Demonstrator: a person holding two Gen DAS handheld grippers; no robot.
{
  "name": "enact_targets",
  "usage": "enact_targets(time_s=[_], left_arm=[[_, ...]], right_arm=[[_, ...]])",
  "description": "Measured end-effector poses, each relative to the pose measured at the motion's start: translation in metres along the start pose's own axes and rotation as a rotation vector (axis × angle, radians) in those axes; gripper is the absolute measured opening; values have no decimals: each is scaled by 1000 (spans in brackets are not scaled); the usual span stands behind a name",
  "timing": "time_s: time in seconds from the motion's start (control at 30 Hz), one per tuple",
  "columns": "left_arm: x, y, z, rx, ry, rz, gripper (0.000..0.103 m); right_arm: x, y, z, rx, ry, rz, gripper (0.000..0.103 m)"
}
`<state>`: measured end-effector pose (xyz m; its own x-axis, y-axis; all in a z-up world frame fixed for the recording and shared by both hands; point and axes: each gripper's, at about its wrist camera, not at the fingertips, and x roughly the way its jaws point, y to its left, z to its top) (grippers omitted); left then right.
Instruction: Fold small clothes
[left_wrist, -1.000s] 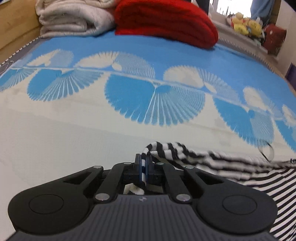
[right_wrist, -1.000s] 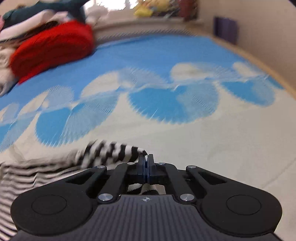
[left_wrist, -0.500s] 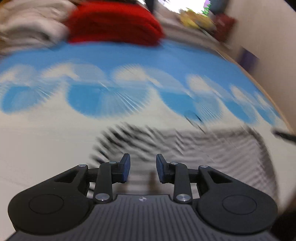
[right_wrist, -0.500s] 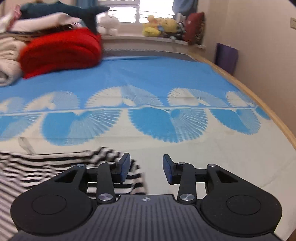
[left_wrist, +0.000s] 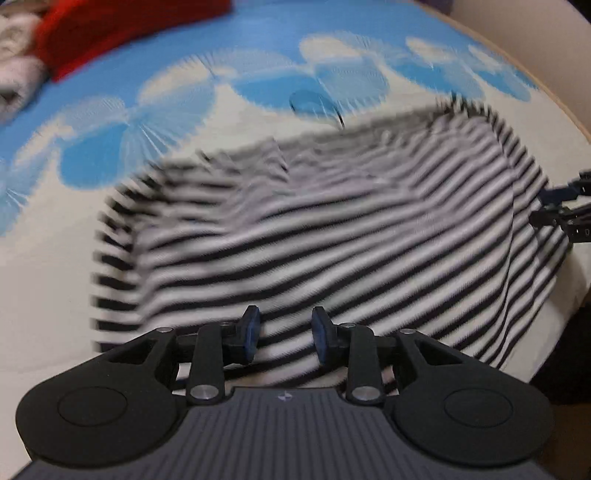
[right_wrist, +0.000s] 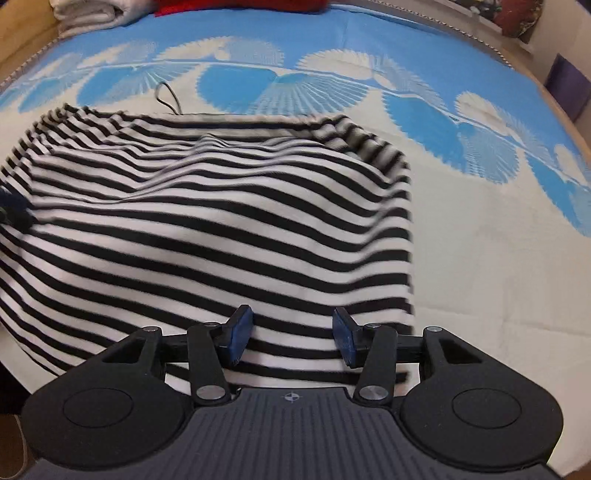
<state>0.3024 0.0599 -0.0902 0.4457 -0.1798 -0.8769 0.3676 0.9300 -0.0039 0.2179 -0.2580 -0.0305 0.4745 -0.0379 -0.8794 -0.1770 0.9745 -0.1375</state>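
A: Where is the stripy top (right_wrist: 207, 229)?

B: It lies on the blue and white bed cover (right_wrist: 480, 236), already folded over once, I think.

A: What are the claws doing?

B: The left claw (left_wrist: 283, 334) is spread apart and holds nothing. The right claw (right_wrist: 291, 338) is opening wider, and the cloth is under it, not pinched.

A: So what step is this?

B: One fold looks done. Next, each claw needs to find an edge and pinch it for another fold.

A: What is hard to see?

B: The left view is blurry. The near edge of the top hides behind the claws. A thin loop (right_wrist: 166, 98) by the far edge could be a string; I cannot tell.
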Motion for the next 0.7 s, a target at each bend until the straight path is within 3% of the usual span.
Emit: enact_targets(time_s=[0.1, 0.17, 0.2, 0.3, 0.37, 0.43, 0.6, 0.7], left_arm=[[-28, 21, -1, -100, -85, -6, 54], [-32, 40, -7, -199, -97, -12, 73], [-29, 51, -12, -257, -89, -22, 76], [-6, 83, -26, -425, 50, -53, 78], [-3, 98, -33, -500, 67, -57, 78], [-1, 107, -37, -539, 78, -58, 78], [9, 121, -41, -598, 120, -117, 82], [21, 120, -39, -592, 149, -139, 85]], right_arm=[[-19, -23, -2, 115, -82, -11, 50], [-29, -37, -4, 183, -130, -32, 50], [-32, -44, -5, 213, -146, -40, 50], [-42, -61, -8, 284, -191, -63, 50], [-52, -69, -11, 327, -234, -75, 50], [-63, -77, -12, 368, -290, -79, 50], [-92, -77, -15, 294, -408, -52, 50], [-94, -85, -19, 388, -417, -21, 50]])
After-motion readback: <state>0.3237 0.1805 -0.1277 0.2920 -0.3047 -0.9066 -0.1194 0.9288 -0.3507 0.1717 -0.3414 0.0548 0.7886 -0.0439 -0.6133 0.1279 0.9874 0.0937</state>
